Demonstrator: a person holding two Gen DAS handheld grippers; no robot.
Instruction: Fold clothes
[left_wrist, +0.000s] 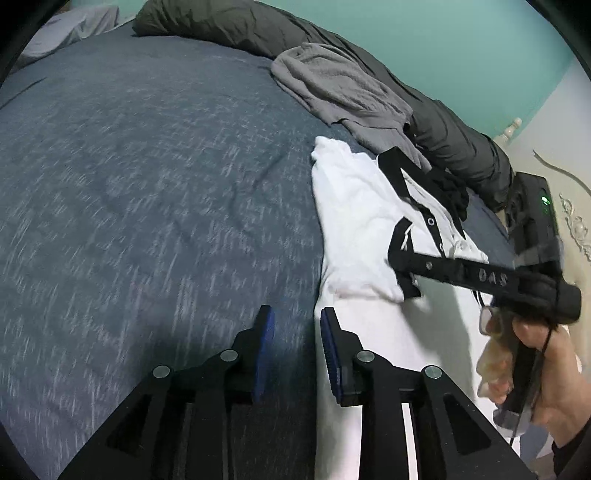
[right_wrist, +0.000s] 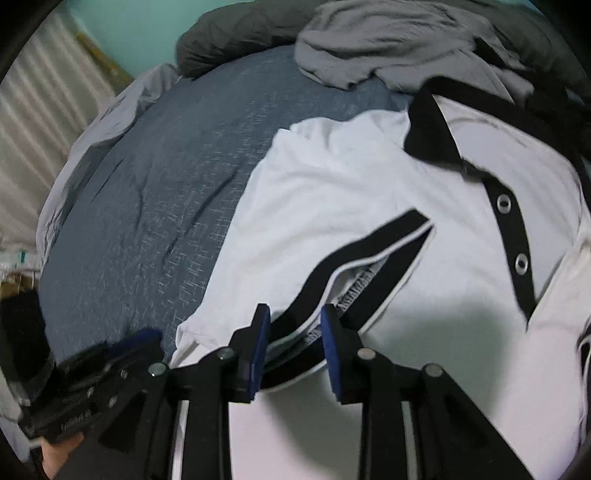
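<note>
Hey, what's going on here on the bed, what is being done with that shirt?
A person is folding a white polo shirt with black collar and sleeve trim on a blue-grey bedspread, with a hand-held gripper in each hand. One black-edged sleeve is already folded in across the chest. The right gripper hovers open over that sleeve's cuff, not pinching it. The left gripper is open at the shirt's side edge, holding nothing. A crumpled grey garment waits further back.

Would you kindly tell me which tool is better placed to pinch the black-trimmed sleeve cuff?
Probably the right tool: the sleeve cuff lies between its open pads. The left tool sits at the white shirt's edge.
</note>
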